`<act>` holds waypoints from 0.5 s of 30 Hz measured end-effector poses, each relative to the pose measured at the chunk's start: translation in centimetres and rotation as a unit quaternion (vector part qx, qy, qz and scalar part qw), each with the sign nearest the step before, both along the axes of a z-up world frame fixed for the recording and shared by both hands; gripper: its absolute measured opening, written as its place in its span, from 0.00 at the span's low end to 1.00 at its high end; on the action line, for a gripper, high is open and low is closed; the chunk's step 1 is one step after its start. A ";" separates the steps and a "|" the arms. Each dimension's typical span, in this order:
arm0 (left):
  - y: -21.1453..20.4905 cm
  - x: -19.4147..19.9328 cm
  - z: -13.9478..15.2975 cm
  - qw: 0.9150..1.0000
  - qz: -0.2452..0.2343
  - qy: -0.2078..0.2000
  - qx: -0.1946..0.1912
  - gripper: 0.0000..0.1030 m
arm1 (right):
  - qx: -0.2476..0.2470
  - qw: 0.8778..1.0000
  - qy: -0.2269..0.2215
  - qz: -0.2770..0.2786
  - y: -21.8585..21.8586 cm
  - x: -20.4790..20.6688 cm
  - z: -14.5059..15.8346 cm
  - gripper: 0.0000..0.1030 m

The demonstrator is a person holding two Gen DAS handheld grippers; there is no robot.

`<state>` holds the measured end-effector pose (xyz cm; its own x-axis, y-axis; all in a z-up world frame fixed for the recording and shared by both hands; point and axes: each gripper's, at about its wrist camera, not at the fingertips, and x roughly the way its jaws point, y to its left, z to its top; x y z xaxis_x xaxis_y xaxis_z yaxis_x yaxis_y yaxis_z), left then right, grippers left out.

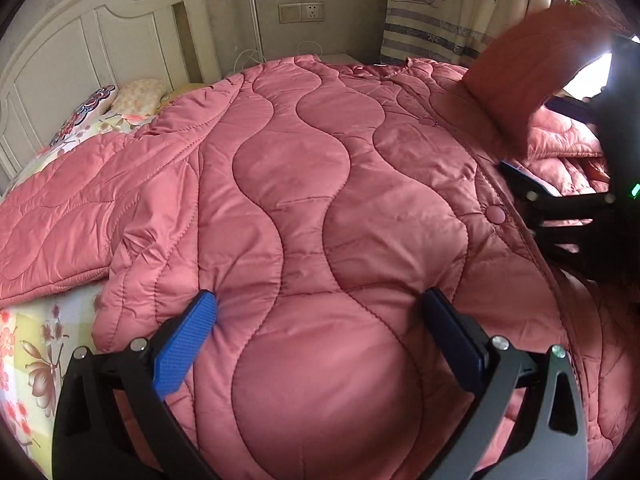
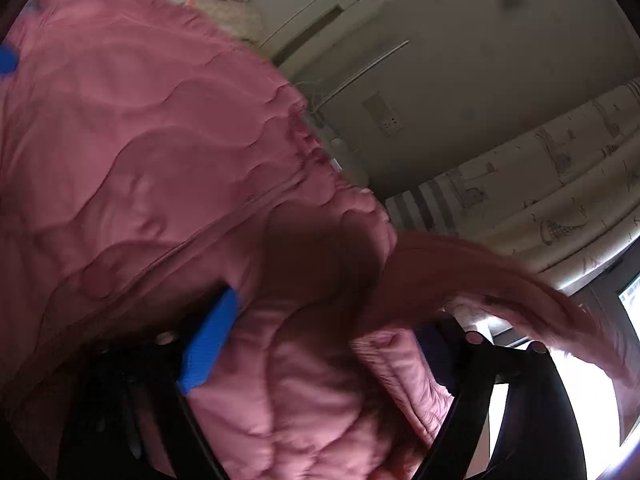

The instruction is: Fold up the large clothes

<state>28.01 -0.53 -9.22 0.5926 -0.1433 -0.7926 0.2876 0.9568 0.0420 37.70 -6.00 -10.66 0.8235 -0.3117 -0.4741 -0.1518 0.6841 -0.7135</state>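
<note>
A large pink quilted coat (image 1: pixel 304 168) lies spread over the bed, snap-button front edge (image 1: pixel 496 214) to the right. My left gripper (image 1: pixel 320 304) is open wide, and both blue pads (image 1: pixel 188 344) rest against the puffy hem with a bulge of fabric between them. My right gripper (image 2: pixel 326 336) is rolled sideways and blurred, its jaws standing wide over a fold of the coat (image 2: pixel 304 380). One of its pads (image 1: pixel 520 174) shows at the right edge of the left wrist view. Beside it a loose pink flap (image 1: pixel 532 76) hangs blurred in the air, also seen in the right wrist view (image 2: pixel 500 276).
A white headboard (image 1: pixel 80 52) and floral pillows (image 1: pixel 92 112) stand at the far left. The floral bedsheet (image 1: pixel 36 360) shows at the near left. A wall socket (image 1: pixel 301 13), a ship-print curtain (image 1: pixel 460 4) and a bright window (image 2: pixel 592 392) lie behind and to the right.
</note>
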 end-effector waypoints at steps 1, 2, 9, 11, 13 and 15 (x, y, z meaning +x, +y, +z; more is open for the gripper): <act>0.0 0.0 0.0 1.000 0.000 0.000 0.000 0.98 | 0.017 1.000 0.003 -0.007 -0.9 -0.1 0.4 0.81; 0.0 0.0 0.0 1.000 0.000 0.000 0.000 0.98 | 0.044 0.999 0.011 -0.012 -1.9 -0.1 1.0 0.81; 0.0 0.0 0.1 1.000 0.002 -0.001 0.001 0.98 | 0.256 0.959 -0.061 -0.110 -12.0 -3.1 6.3 0.81; 0.0 -0.1 0.3 1.000 0.005 0.005 -0.002 0.98 | 0.319 0.932 -0.076 -0.155 -15.6 -3.1 6.7 0.81; 0.1 -0.1 1.1 0.999 0.001 0.025 -0.022 0.98 | 0.383 0.900 -0.081 -0.193 -18.9 -2.8 6.1 0.77; 0.1 0.2 2.8 0.997 -0.017 0.038 -0.068 0.98 | 0.421 0.876 -0.084 -0.218 -21.2 -4.1 4.9 0.75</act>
<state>28.23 -0.40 -6.39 0.5248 -0.2711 -0.8069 0.3180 0.9417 -0.1095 33.61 -27.23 -5.74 0.7933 -0.2115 -0.5710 0.3136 0.9457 0.0854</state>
